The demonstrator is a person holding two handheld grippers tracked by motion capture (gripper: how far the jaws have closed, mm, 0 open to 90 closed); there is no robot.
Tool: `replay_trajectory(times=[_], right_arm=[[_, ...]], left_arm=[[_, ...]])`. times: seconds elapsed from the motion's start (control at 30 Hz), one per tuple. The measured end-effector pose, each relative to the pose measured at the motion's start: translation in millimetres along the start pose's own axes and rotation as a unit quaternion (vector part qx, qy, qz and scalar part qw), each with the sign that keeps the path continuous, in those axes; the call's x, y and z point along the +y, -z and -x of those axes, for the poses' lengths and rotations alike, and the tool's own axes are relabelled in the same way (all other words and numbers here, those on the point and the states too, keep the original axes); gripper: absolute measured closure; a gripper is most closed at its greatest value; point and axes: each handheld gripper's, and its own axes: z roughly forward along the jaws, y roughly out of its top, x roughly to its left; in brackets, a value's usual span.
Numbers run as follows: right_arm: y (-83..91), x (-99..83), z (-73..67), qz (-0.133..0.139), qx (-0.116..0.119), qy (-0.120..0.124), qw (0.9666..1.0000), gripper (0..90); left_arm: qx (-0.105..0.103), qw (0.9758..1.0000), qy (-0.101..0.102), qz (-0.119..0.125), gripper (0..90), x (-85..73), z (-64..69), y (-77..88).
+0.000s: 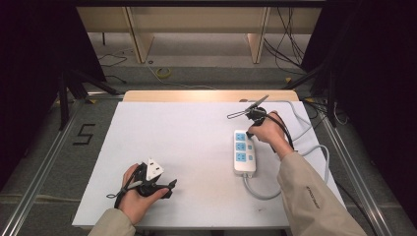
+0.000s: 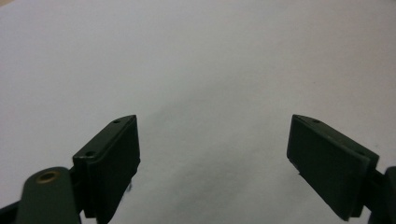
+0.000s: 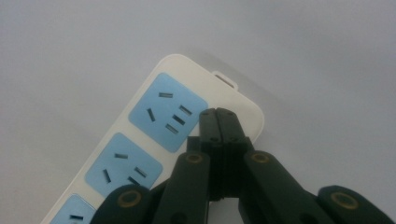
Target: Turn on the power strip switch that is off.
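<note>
Right gripper: my two black jaws are pressed fully together with nothing between them. The closed tip is over the far end of the white plastic power strip with three light-blue socket faces, at the strip's edge beside the last socket. I cannot tell if the tip really touches the plastic.
Left gripper: my jaws stand wide apart and empty over the bare white table top. In the high view this gripper is at about 7 o'clock on the table, well apart from the strip.
Power strip: it lies flat at about 3 o'clock on the table, and its grey cable loops away on the right side.
Risk, pushing: I judge that a push with the closed tip could slide or turn the strip, because nothing holds it.
Risk, slipping: the tip may slip off the smooth rounded edge.
Risk, cable: my right forearm is near the loop and could drag it.
</note>
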Motion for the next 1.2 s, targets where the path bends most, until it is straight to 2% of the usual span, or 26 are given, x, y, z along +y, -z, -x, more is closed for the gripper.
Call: replay_trajectory(times=[0.3,0.67,0.9,1.2], right_arm=[[0.2,-0.8,-0.6,0.003,-0.002,0.001,1.0,90.0],[2.2,-3.5,2.3,0.009,0.007,-0.001,0.9999,89.9],[5.0,-5.9,3.1,0.021,0.003,0.006,0.9998,87.0],[7.1,-9.2,3.3,0.022,0.006,0.002,0.9997,84.1]], left_arm=[[0.0,1.0,0.002,-0.001,17.0,-0.5,-1.0,-0.1],[0.0,1.0,0.003,0.0,17.0,-0.7,-0.7,-0.5],[-0.001,1.0,0.002,-0.003,17.0,-0.8,-0.9,-1.1],[-0.001,1.0,0.002,-0.003,17.0,-1.0,-0.8,-1.1]])
